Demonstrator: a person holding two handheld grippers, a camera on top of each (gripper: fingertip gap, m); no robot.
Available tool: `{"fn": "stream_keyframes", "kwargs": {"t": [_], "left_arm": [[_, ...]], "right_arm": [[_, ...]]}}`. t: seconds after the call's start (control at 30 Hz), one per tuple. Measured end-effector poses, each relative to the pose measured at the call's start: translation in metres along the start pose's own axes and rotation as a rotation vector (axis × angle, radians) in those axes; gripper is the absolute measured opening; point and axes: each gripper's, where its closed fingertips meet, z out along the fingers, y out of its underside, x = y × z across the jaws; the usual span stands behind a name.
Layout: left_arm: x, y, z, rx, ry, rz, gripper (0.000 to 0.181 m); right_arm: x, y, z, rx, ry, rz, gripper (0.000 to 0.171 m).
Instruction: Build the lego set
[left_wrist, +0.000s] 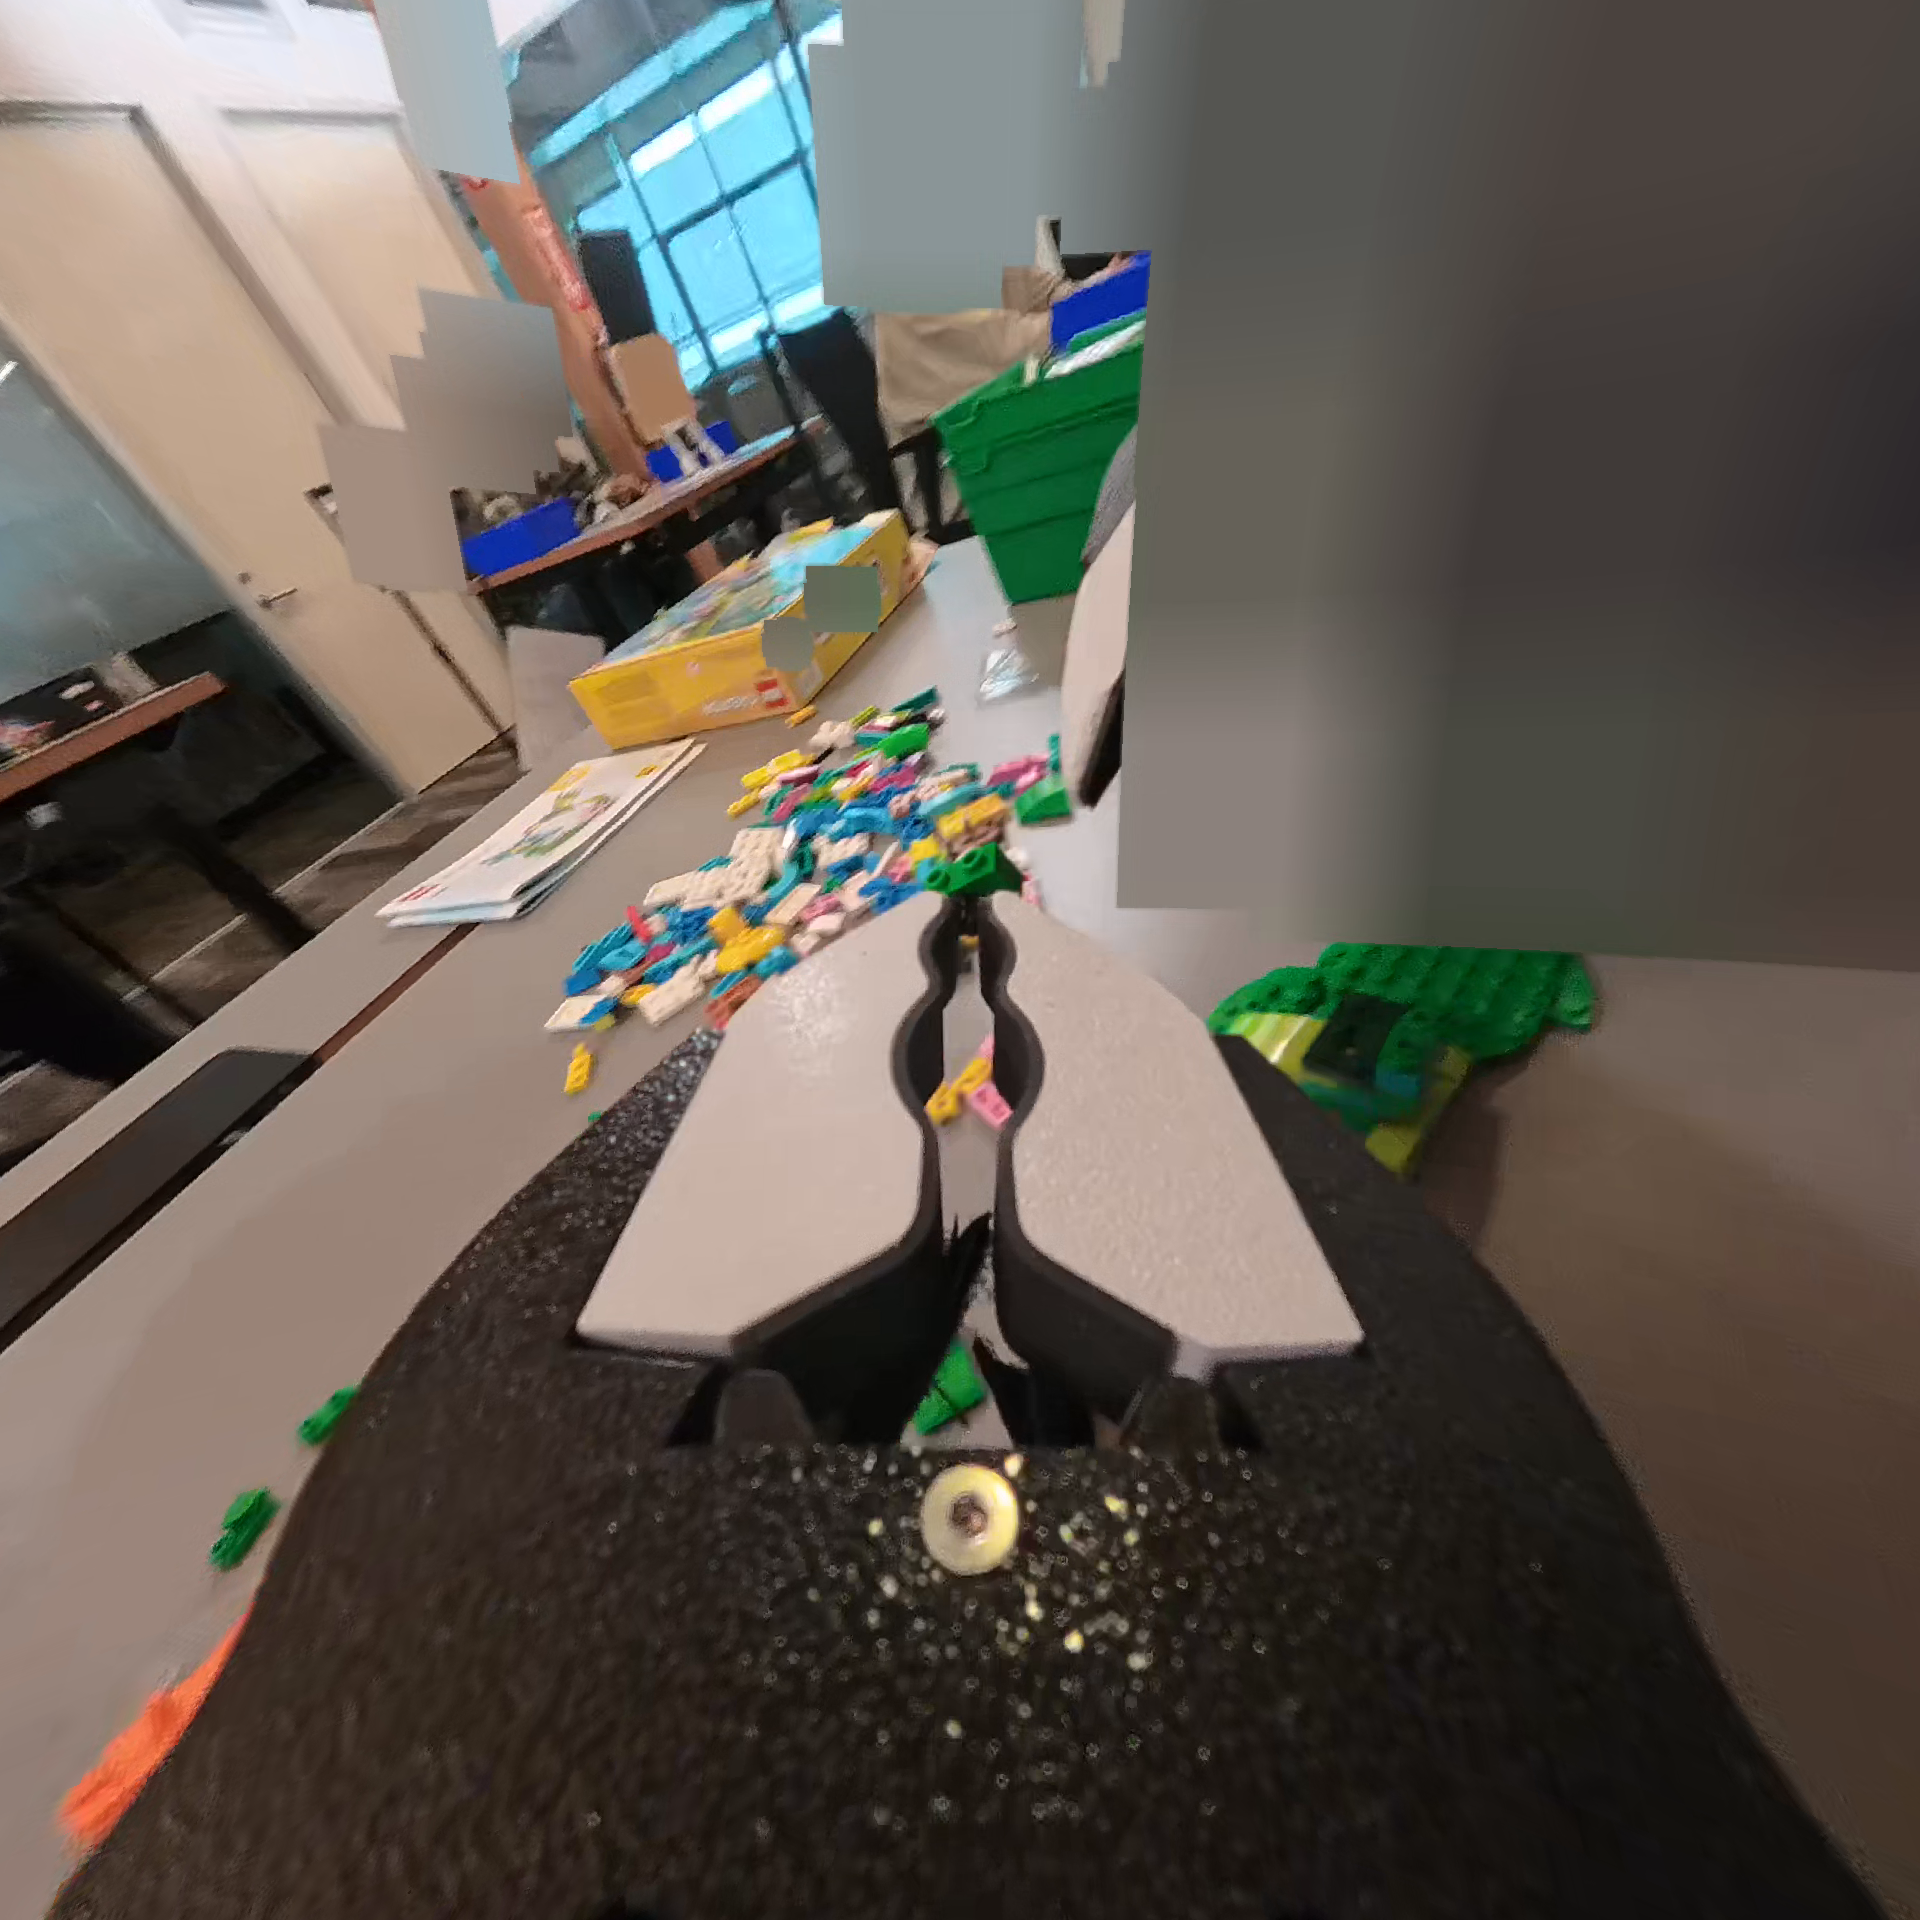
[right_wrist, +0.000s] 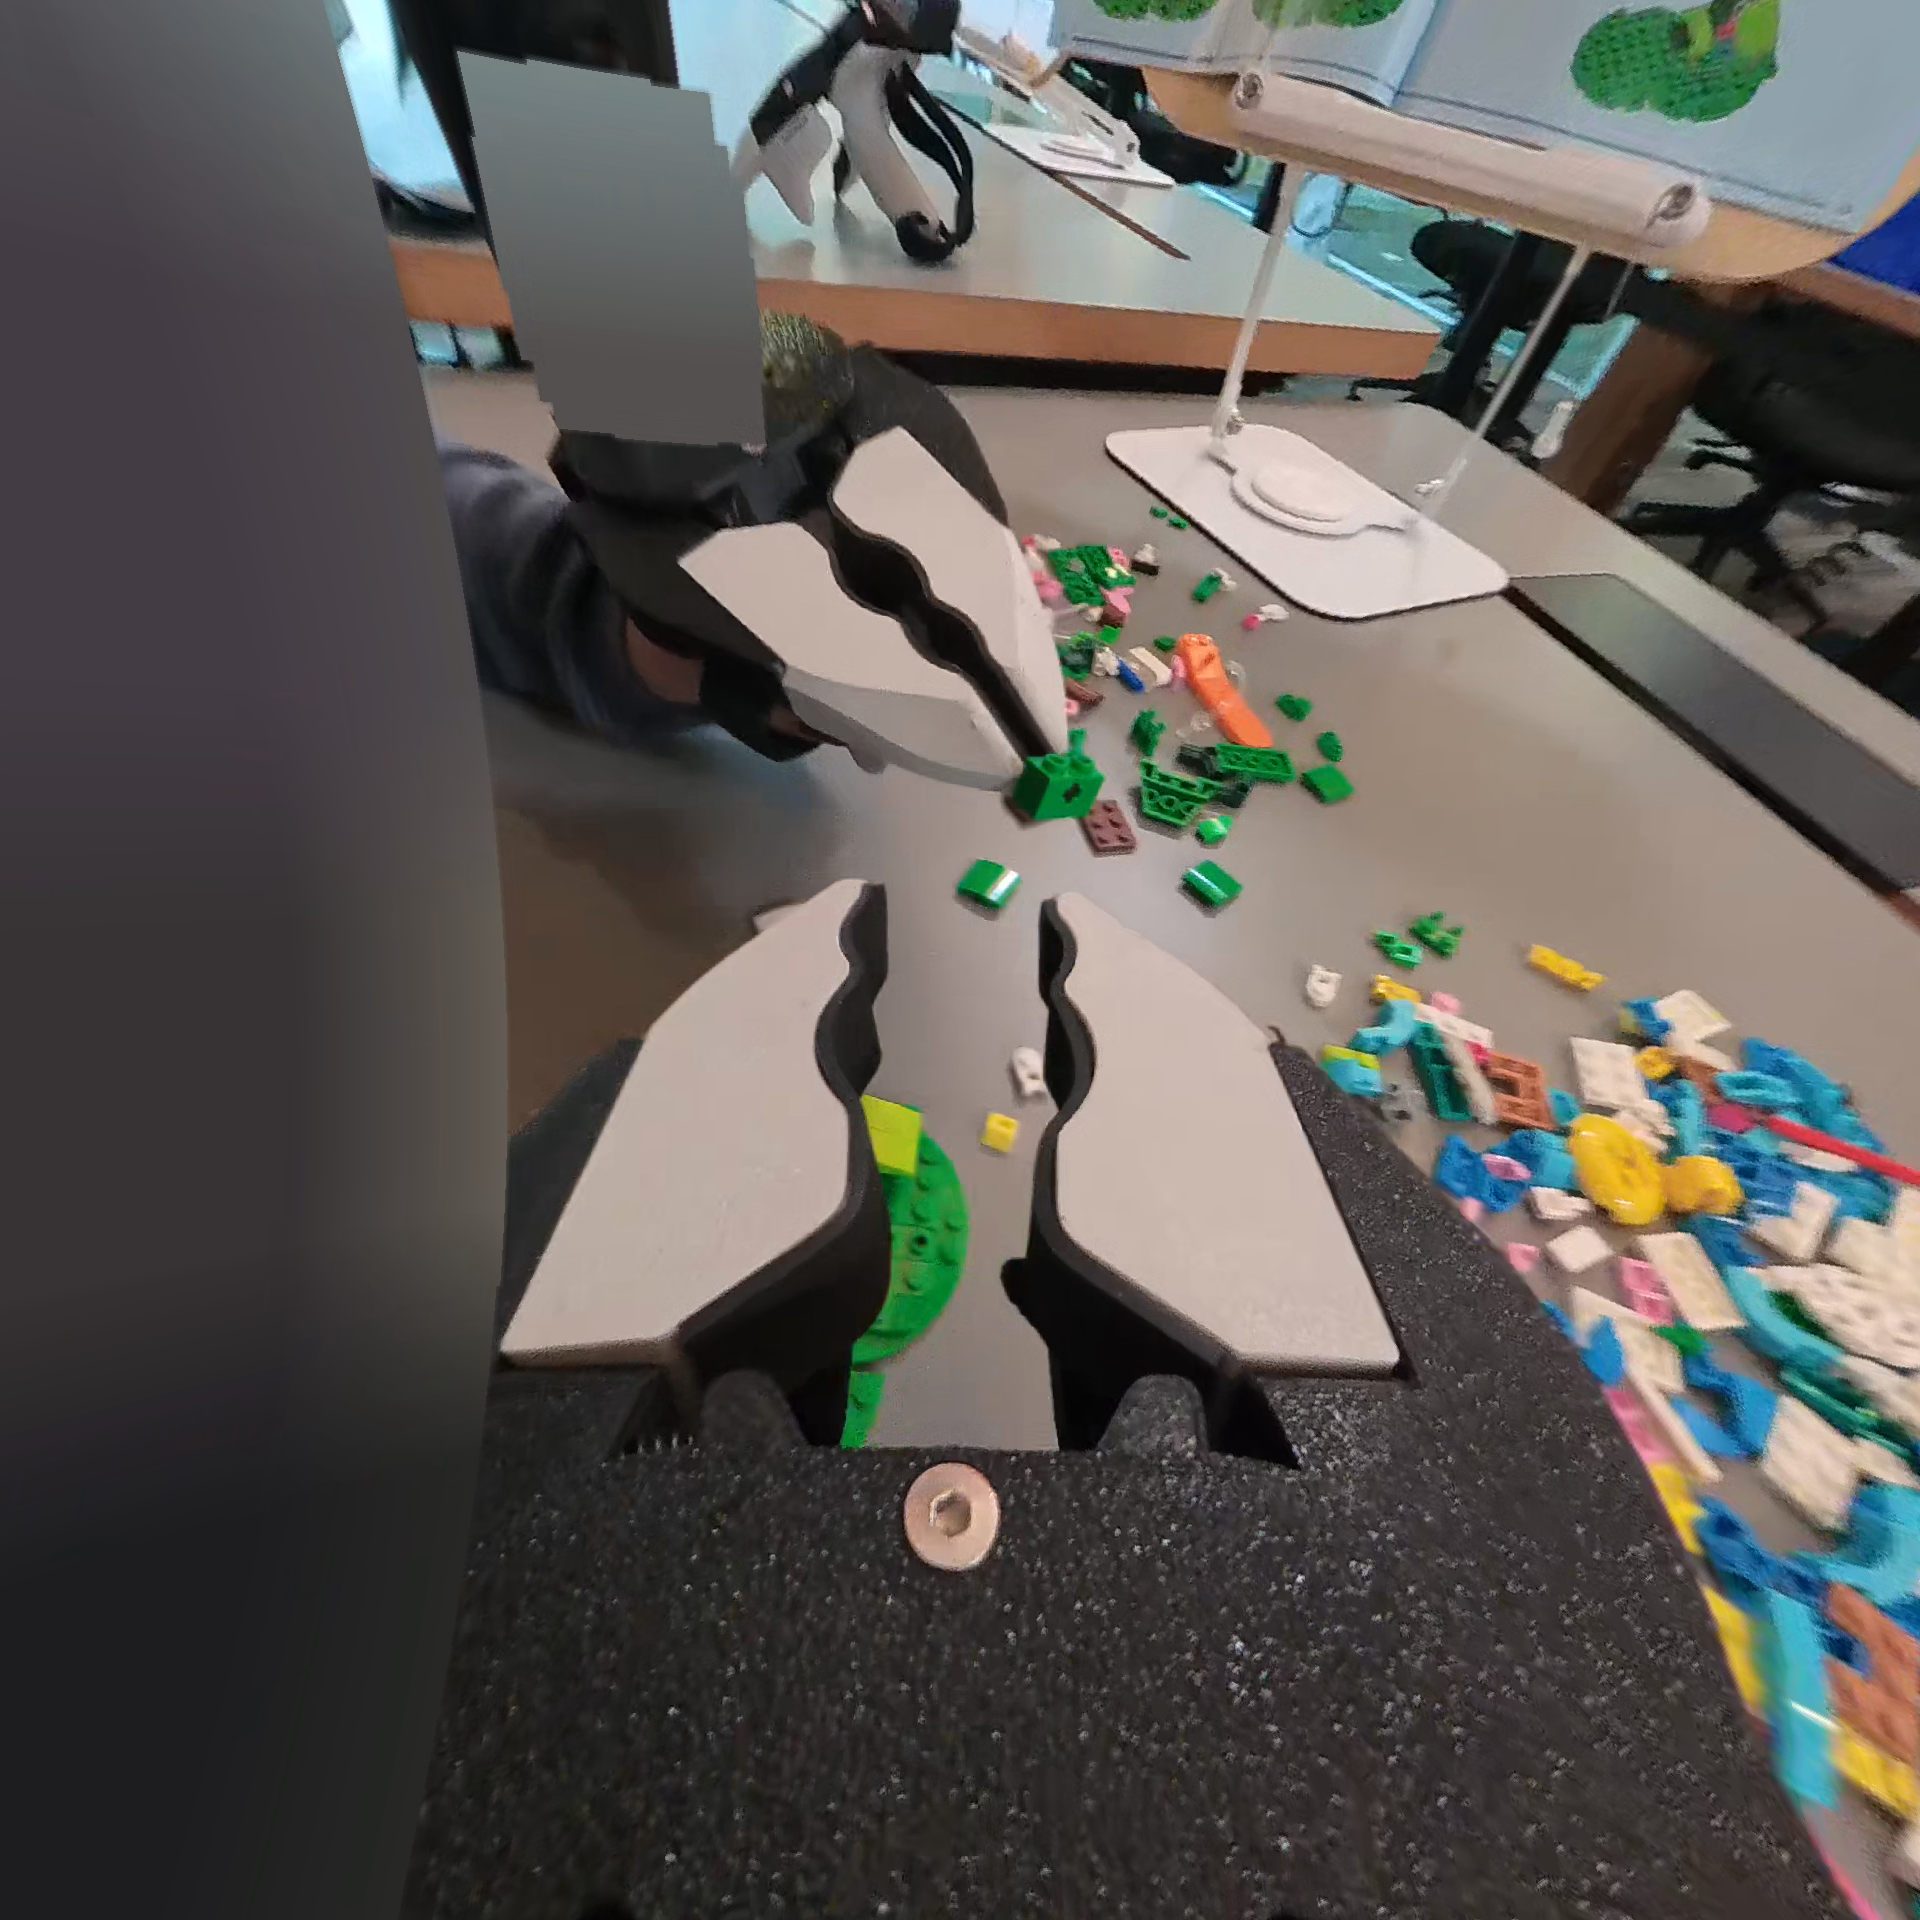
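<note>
Right wrist view: our left gripper (right_wrist: 1044, 764) pinching green brick (right_wrist: 1060, 787), right gripper (right_wrist: 961, 914) jaws apart, empty. Green base (left_wrist: 1413, 1023) barely started beside left gripper, loose pile (left_wrist: 821, 873) ahead, tons left.

A white stand (right_wrist: 1311, 520) rests its flat base on the grey table (right_wrist: 1455, 790) and serves as the landmark here. A tilted board (a wooden one, carrying a picture page) sits at the top of its clear legs. Beyond the stand, on a farther table (right_wrist: 1039, 260), lies a white and black handheld device (right_wrist: 862, 135). Right of the stand are dark office chairs (right_wrist: 1787, 436).
</note>
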Motion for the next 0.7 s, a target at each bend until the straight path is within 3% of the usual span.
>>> {"fn": "stream_keyframes", "kwargs": {"t": [0.17,0.3,0.43,0.57,0.7], "left_arm": [[-0.004,0.041,0.004,-0.279,0.009,-0.021,0.003],[-0.005,0.067,0.004,-0.483,-0.040,0.118,0.003],[0.017,0.040,0.022,-0.339,0.055,0.197,0.003],[0.047,0.007,0.030,-0.116,0.254,0.257,0.003],[0.058,-0.016,0.032,0.029,0.387,0.191,0.003]], "right_arm": [[0.009,0.016,0.002,-0.097,0.038,-0.077,0.026],[0.009,0.032,0.008,-0.161,0.016,-0.050,0.025],[0.015,0.039,0.003,-0.172,0.027,-0.048,0.025],[-0.004,0.013,-0.016,0.064,-0.175,0.025,0.035],[-0.012,0.017,-0.029,0.055,-0.247,0.020,0.035]]}}
